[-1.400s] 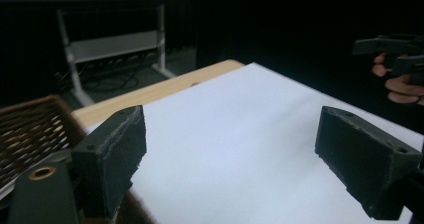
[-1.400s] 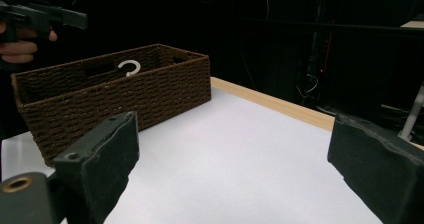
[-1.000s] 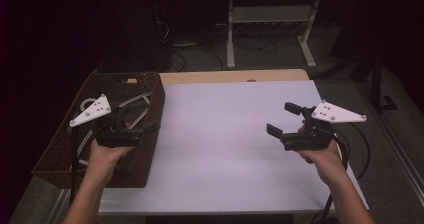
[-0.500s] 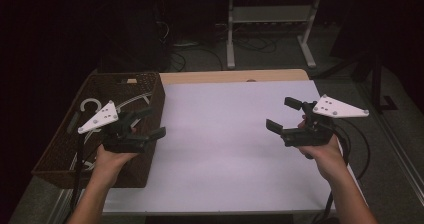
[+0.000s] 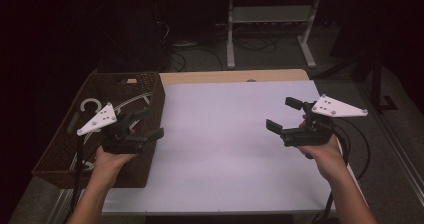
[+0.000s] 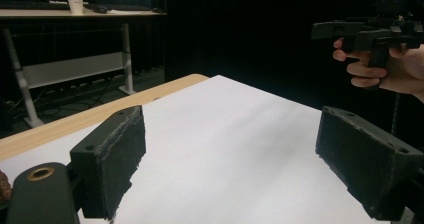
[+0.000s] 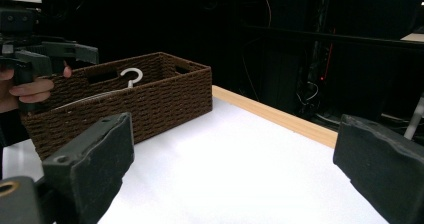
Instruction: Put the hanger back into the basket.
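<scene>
Since a second ago the left gripper (image 5: 145, 124) has come off the middle of the basket toward its table-side wall; the right gripper (image 5: 283, 118) has barely shifted. Left gripper held above the near right part of the brown wicker basket (image 5: 56, 149), jaws spread wide, nothing between them. Beyond its jaws, white table sheet (image 6: 235, 134) and wooden table edge (image 6: 75, 119). White hangers (image 5: 92, 105) lie inside the basket, hook end just beyond and to the left of the left gripper's grey plate; touching or apart, cannot tell. Right gripper held over the sheet's right side, well apart from the basket, jaws spread wide, empty. From it, the basket (image 7: 150, 91) stands ahead-left across the sheet, a white hook (image 7: 131, 75) showing above the rim.
</scene>
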Tool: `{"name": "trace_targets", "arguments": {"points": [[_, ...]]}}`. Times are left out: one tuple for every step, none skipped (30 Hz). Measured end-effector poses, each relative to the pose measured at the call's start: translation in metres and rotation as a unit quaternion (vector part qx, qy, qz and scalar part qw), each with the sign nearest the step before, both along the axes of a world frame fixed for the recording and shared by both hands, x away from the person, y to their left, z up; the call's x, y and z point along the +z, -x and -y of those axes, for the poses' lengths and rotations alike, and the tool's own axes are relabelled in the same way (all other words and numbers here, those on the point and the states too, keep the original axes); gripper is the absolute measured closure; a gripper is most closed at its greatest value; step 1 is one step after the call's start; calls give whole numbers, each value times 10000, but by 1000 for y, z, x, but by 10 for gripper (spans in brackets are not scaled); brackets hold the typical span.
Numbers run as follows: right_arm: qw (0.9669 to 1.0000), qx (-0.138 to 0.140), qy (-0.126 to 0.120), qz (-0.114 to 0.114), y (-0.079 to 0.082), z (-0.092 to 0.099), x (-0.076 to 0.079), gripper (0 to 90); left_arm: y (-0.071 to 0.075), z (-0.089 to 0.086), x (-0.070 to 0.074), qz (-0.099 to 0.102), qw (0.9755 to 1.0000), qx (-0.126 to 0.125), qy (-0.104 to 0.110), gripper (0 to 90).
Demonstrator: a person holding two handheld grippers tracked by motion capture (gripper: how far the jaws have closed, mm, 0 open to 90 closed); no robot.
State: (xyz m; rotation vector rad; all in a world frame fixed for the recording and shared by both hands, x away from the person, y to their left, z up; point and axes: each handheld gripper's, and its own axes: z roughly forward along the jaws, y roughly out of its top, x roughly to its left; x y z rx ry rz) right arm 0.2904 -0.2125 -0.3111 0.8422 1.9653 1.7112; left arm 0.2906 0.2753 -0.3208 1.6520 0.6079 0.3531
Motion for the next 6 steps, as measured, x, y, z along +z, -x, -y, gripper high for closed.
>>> {"name": "trace_targets", "arguments": {"points": [[10000, 1, 5, 8, 0, 0, 0, 22, 0, 0, 0, 0, 10000, 3, -17, 124], [10000, -3, 4, 8, 0, 0, 0, 22, 0, -1, 0, 5, 10000, 8, -11, 124], [10000, -2, 6, 7, 0, 0, 0, 22, 0, -1, 0, 5, 10000, 8, -11, 125], [10000, 0, 7, 5, 0, 0, 0, 23, 0, -1, 0, 4, 10000, 10, -25, 125], [10000, 0, 7, 5, 0, 0, 0, 23, 0, -1, 0, 4, 10000, 10, -25, 125], [10000, 2, 11, 8, 0, 0, 0, 22, 0, -1, 0, 9, 10000, 9, -37, 125]]}}
